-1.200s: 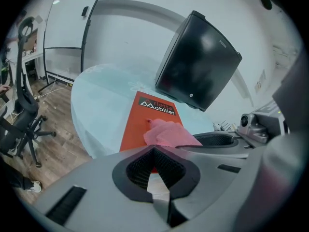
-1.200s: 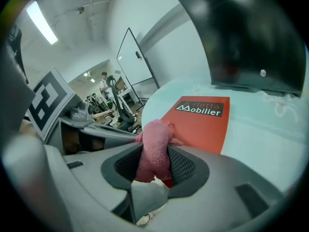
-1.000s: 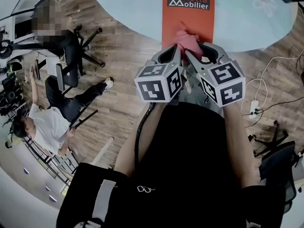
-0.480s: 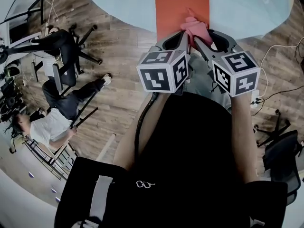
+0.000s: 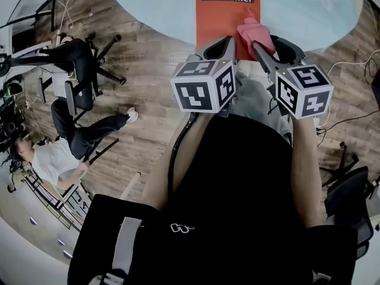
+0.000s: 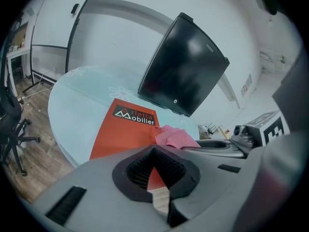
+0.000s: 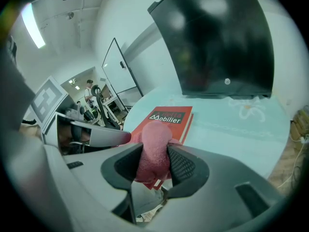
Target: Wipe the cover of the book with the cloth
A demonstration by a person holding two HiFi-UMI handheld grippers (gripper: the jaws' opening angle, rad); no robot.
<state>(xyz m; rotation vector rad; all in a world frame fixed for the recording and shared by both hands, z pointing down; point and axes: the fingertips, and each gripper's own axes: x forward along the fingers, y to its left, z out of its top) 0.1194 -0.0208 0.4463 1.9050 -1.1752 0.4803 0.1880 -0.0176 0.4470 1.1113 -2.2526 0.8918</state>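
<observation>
On pale blue worktop (image 5: pixel 160 5), orange book (image 5: pixel 221 13) lies flat, title end away from person. Pink cloth (image 5: pixel 254 31) sits over cover's right edge, clenched in right gripper (image 5: pixel 261 41) jaws. Left gripper (image 5: pixel 217 45) hovers just beside, over book's near end, jaws slightly apart, nothing between. Wipe looks mid-stroke; share of cover already wiped not readable. Versus second ago: cloth shifted from cover's middle toward right edge. Black monitor (image 6: pixel 186 64) stands behind book.

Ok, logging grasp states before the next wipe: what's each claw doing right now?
Left claw: open, nothing in it, over the book's near edge.
Right claw: closed on the pink cloth.
</observation>
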